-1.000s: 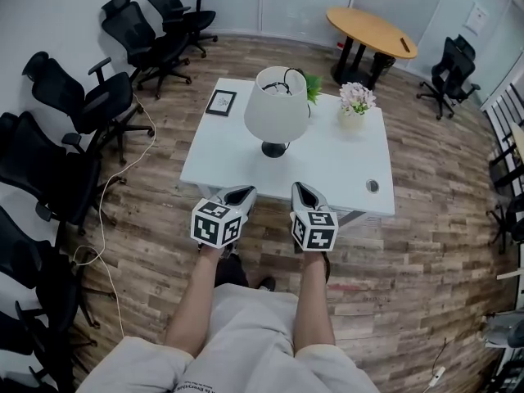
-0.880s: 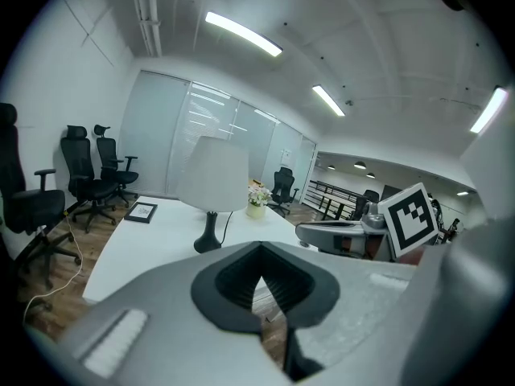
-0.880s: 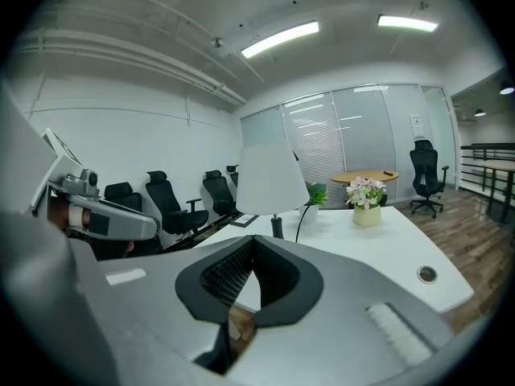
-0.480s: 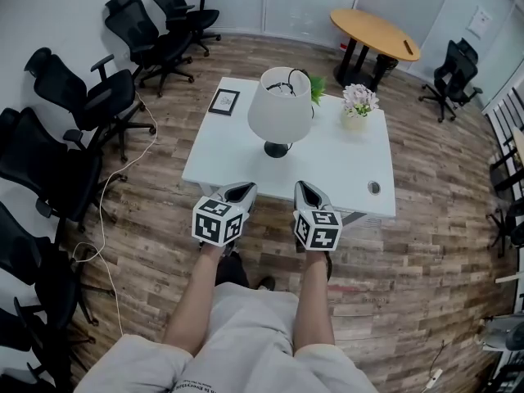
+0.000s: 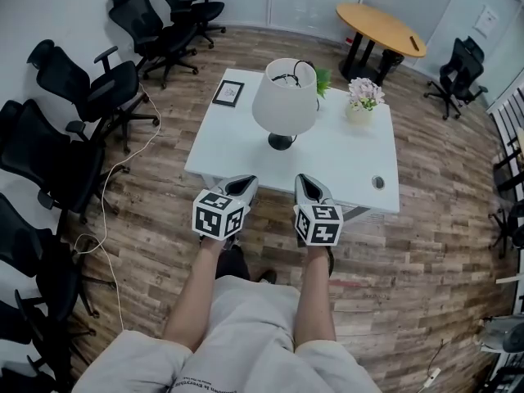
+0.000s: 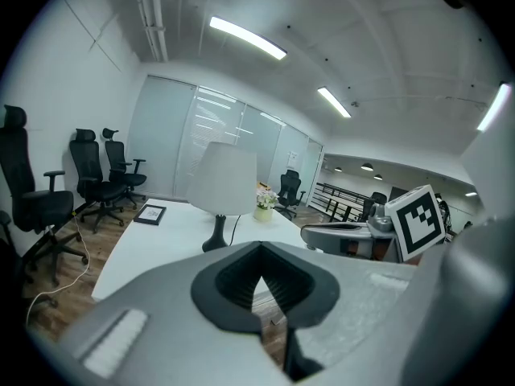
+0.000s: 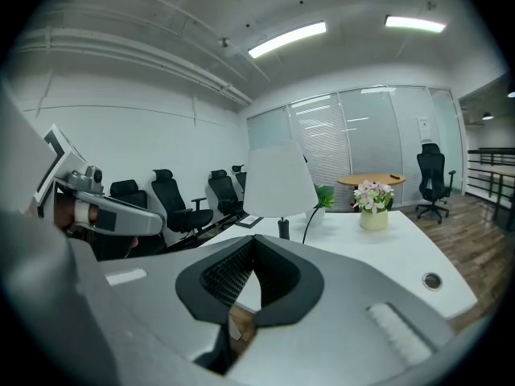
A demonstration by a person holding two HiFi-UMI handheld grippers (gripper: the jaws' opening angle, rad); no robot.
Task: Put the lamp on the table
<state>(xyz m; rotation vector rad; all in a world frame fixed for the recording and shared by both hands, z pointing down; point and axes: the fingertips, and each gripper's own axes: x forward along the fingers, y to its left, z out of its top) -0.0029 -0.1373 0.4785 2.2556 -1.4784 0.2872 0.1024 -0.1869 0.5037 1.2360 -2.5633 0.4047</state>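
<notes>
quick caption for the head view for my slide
Lamp standing on the white table; left hand-held gripper and right hand-held gripper both shut, empty, at its near edge.

The left hand-held gripper and the right hand-held gripper are pale grey moulded shells, with black ribbed pads lining the jaws. Each carries a white cube printed with black square markers. The person wears a pale short-sleeved top with small dark lettering.

I see a white-shaded, black-based lamp, a white table, black chairs, a brown wood-grain floor, and a tan round table.
</notes>
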